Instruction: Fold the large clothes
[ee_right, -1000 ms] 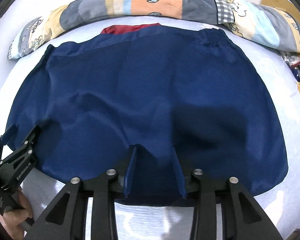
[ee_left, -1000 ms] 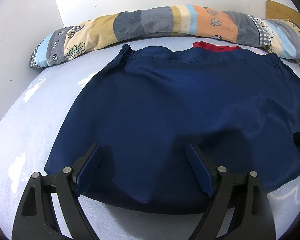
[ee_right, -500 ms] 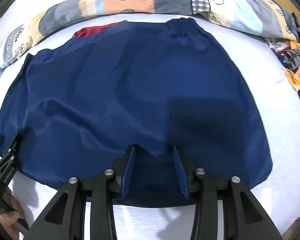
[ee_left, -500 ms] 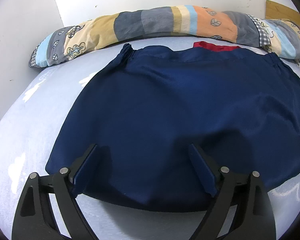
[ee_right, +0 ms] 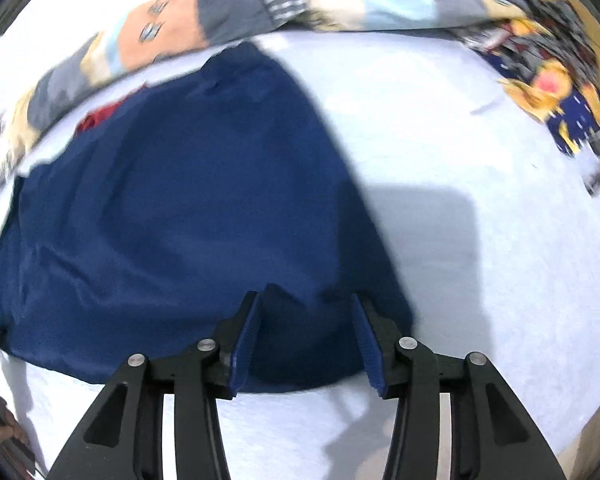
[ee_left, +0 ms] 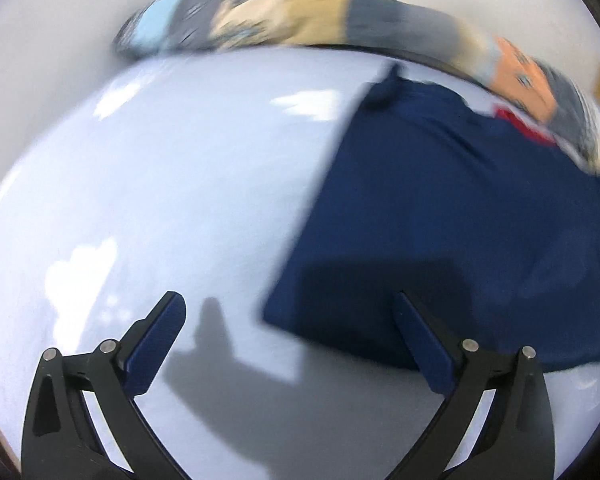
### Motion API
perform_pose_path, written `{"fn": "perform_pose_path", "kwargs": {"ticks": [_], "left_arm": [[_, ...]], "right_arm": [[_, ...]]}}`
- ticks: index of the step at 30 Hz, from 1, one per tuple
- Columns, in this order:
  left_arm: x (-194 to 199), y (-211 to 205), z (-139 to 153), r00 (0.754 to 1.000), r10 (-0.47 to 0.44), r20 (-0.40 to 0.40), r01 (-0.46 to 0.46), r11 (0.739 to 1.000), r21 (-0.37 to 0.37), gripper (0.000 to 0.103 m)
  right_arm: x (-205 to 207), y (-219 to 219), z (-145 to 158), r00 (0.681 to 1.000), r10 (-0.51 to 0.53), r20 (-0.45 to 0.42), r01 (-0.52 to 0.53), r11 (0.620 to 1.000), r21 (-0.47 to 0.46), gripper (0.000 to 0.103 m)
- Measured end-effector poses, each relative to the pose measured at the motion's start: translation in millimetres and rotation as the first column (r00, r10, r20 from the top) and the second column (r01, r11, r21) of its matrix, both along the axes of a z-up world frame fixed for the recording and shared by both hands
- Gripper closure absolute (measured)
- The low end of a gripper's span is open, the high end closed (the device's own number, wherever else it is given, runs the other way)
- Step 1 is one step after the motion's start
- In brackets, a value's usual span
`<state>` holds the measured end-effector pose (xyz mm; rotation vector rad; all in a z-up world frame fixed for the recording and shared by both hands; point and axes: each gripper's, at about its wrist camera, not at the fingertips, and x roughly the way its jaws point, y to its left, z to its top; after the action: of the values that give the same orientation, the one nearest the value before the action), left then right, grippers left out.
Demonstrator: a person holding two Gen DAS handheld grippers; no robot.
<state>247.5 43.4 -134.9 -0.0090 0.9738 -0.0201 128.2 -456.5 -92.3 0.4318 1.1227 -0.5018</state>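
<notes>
A navy blue garment (ee_left: pixel 440 200) lies spread flat on the pale blue bed sheet (ee_left: pixel 160 160). My left gripper (ee_left: pixel 288 300) hovers over its near left corner with the jaws opening wide. The right finger is above the cloth, the left finger above bare sheet, and nothing is gripped. In the right wrist view the garment (ee_right: pixel 180 200) fills the left half. My right gripper (ee_right: pixel 305 298) hangs over its near right corner, jaws opening. A small ridge of cloth stands between the pads, but they do not press on it. Both views are blurred.
A long patchwork bolster (ee_left: pixel 300 20) runs along the far side of the bed (ee_right: pixel 220 20). Red cloth (ee_right: pixel 96 118) peeks out from under the garment's far edge. A heap of patterned clothes (ee_right: pixel 548 80) lies at the far right. White wall stands behind.
My left gripper has swung left, off the garment's middle to its left corner, and its jaws have widened. My right gripper has moved right to the right corner and opened a little.
</notes>
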Motion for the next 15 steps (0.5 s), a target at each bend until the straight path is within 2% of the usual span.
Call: {"fn": "perform_pose_path", "kwargs": {"ticks": [2, 4, 6, 9, 13, 15], "left_arm": [[-2.5, 24.2, 5.3, 0.995, 0.079, -0.055, -0.084, 0.992, -0.091, 0.000], [-7.7, 37.2, 9.7, 0.992, 0.094, -0.088, -0.110, 0.972, -0.206, 0.000], [-14.2, 39.0, 11.2, 0.991, 0.071, -0.116, -0.101, 0.955, -0.278, 0.000], [-22.2, 31.7, 8.4, 0.987, 0.011, -0.162, -0.069, 0.931, -0.358, 0.000], [-24.6, 31.1, -2.5, 0.975, -0.031, -0.219, -0.086, 0.857, -0.508, 0.001], [-20.8, 33.0, -9.1, 0.971, -0.040, -0.237, -0.104, 0.818, -0.565, 0.006]], "right_arm": [[-18.0, -12.6, 8.1, 0.997, -0.050, 0.058, 0.045, 0.996, 0.082, 0.057], [-33.5, -22.5, 13.2, 0.989, -0.107, 0.106, 0.090, 0.984, 0.154, 0.056], [-46.8, -30.4, 13.9, 0.979, -0.158, 0.131, 0.125, 0.965, 0.232, 0.055], [-65.6, -39.1, 7.9, 0.959, -0.236, 0.159, 0.163, 0.914, 0.371, 0.054], [-83.6, -43.8, -9.1, 0.928, -0.340, 0.153, 0.208, 0.813, 0.544, 0.054], [-79.5, -39.8, -14.1, 0.929, -0.342, 0.142, 0.205, 0.795, 0.570, 0.054]]}}
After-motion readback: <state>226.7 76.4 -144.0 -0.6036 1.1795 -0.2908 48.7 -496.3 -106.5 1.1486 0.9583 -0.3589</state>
